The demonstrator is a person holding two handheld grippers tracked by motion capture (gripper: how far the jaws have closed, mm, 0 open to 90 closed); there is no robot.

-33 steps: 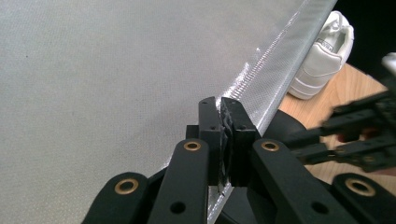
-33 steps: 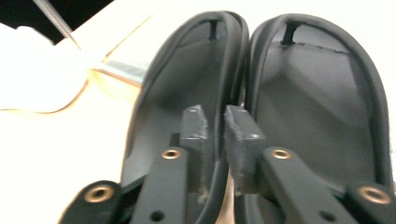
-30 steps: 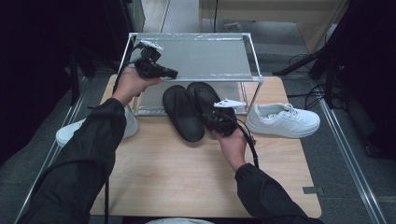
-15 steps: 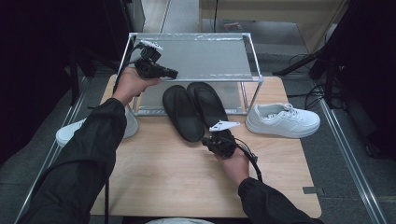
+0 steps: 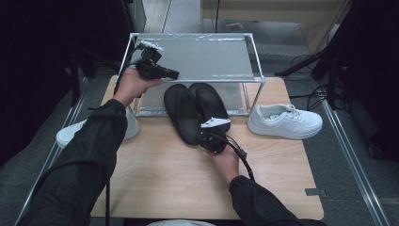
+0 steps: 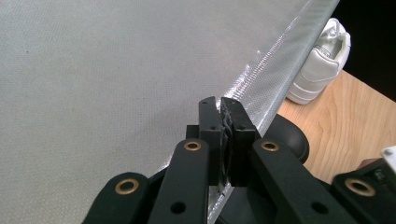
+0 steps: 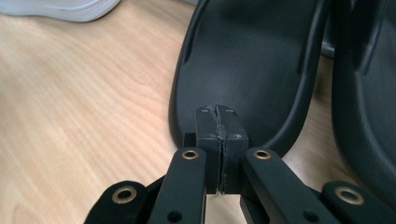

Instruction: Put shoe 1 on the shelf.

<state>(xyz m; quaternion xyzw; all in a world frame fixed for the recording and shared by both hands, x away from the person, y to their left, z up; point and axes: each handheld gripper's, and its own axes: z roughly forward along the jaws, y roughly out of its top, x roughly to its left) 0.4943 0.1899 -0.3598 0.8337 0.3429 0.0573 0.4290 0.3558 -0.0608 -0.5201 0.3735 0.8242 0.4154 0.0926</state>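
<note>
You have two black sandals (image 5: 195, 112) on a light wood-grain surface (image 5: 164, 174). The sneaker (image 5: 284, 121) is white, the rack shelf (image 5: 202, 59) grey.

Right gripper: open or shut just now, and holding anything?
Shut and empty. The right gripper has its jaws pressed together, nothing between them, at the heel of the black slipper.
</note>
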